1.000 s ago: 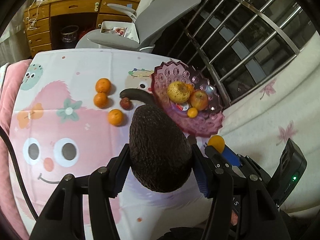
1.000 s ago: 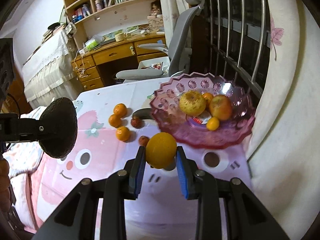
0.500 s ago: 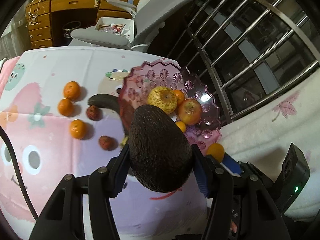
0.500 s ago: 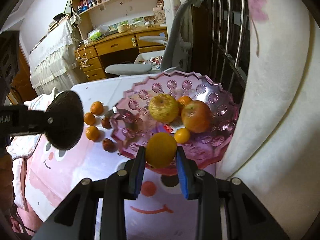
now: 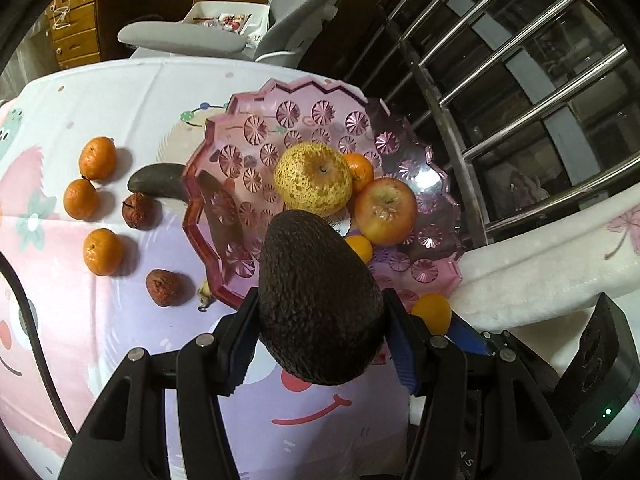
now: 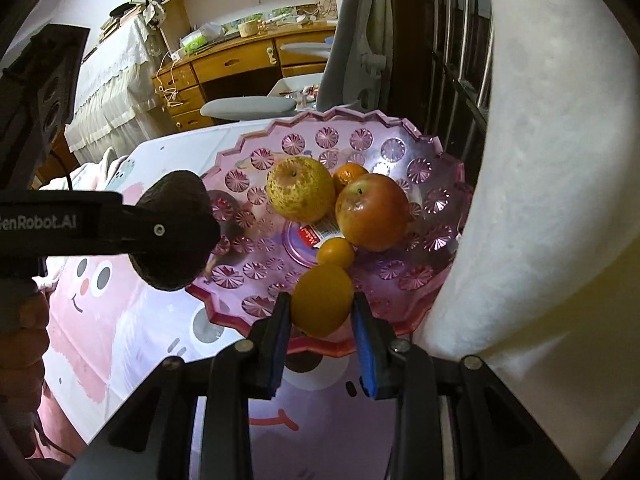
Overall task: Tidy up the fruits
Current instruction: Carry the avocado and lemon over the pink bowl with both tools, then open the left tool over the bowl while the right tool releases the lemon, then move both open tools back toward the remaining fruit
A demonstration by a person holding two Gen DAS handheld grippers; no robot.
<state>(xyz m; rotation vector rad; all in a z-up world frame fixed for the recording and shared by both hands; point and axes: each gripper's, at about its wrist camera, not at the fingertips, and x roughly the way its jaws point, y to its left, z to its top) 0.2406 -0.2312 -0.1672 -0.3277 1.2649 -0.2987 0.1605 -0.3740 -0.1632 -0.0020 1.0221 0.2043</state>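
My left gripper (image 5: 320,332) is shut on a dark avocado (image 5: 316,300) and holds it above the near rim of the pink glass bowl (image 5: 248,136). My right gripper (image 6: 322,320) is shut on a small orange fruit (image 6: 320,300) over the bowl's (image 6: 420,136) near edge. The bowl holds a yellow pear (image 5: 314,178), a red apple (image 5: 384,210), a tangerine (image 5: 360,166) and a small kumquat (image 6: 336,252). In the right wrist view the avocado (image 6: 176,236) hangs left of the bowl's centre.
On the pink cartoon tablecloth (image 5: 60,320) left of the bowl lie three tangerines (image 5: 98,158), two wrinkled brown fruits (image 5: 164,288) and a dark cucumber-like fruit (image 5: 160,178). A white curtain (image 6: 540,200) and a barred window (image 5: 500,60) stand right of the bowl. A grey chair (image 5: 224,36) is behind.
Both grippers have moved forward toward the bowl with their fruits. The avocado and the orange fruit now hang over the bowl's near rim.
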